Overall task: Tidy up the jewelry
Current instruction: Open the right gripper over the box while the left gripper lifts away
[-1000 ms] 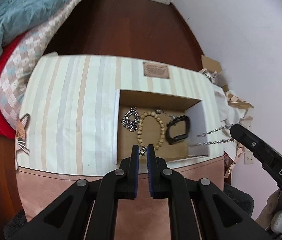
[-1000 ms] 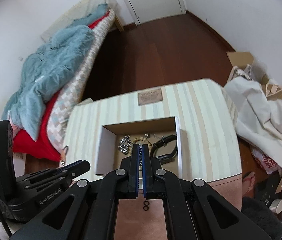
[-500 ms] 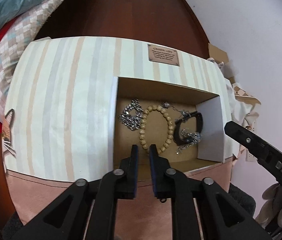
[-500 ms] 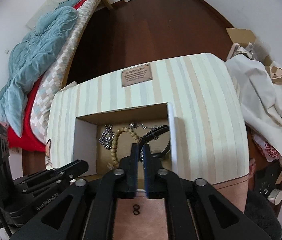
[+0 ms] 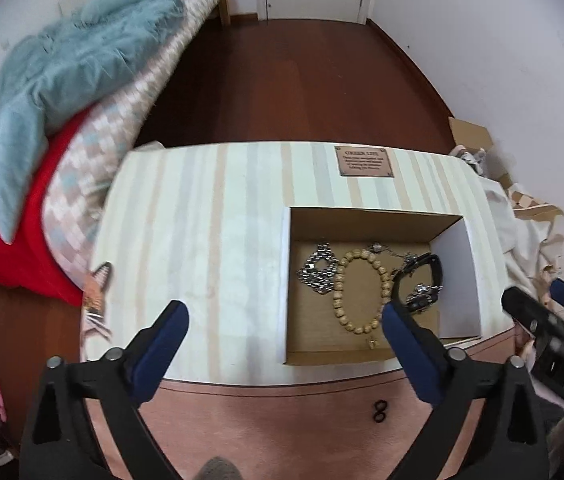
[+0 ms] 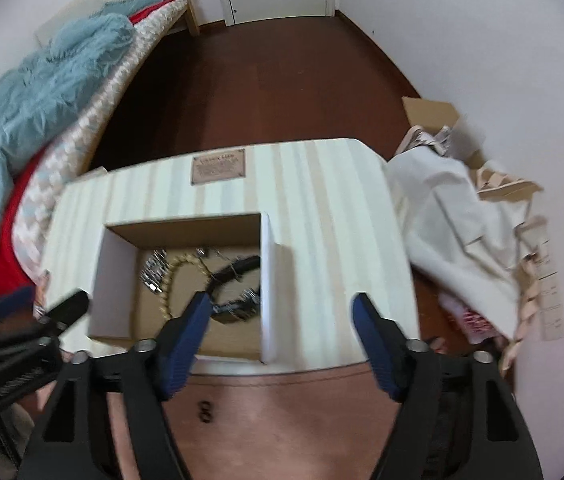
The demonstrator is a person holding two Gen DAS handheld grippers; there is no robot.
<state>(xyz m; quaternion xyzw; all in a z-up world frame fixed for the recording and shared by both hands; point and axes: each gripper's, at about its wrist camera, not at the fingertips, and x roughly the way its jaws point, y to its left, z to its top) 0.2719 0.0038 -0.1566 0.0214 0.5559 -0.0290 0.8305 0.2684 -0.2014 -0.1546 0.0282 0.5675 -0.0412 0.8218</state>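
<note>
With all pieces lying in the box [image 5: 366, 216], both grippers' jaws have just been opening, nothing between them; sorting looks done, next likely retreat from the worktop [image 5: 201, 240].

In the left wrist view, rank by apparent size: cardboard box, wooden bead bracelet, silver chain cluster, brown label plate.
1. cardboard box
2. wooden bead bracelet
3. brown label plate and silver chain cluster: they look about alike, and the plate sits farther away, so no ranking between them.
</note>
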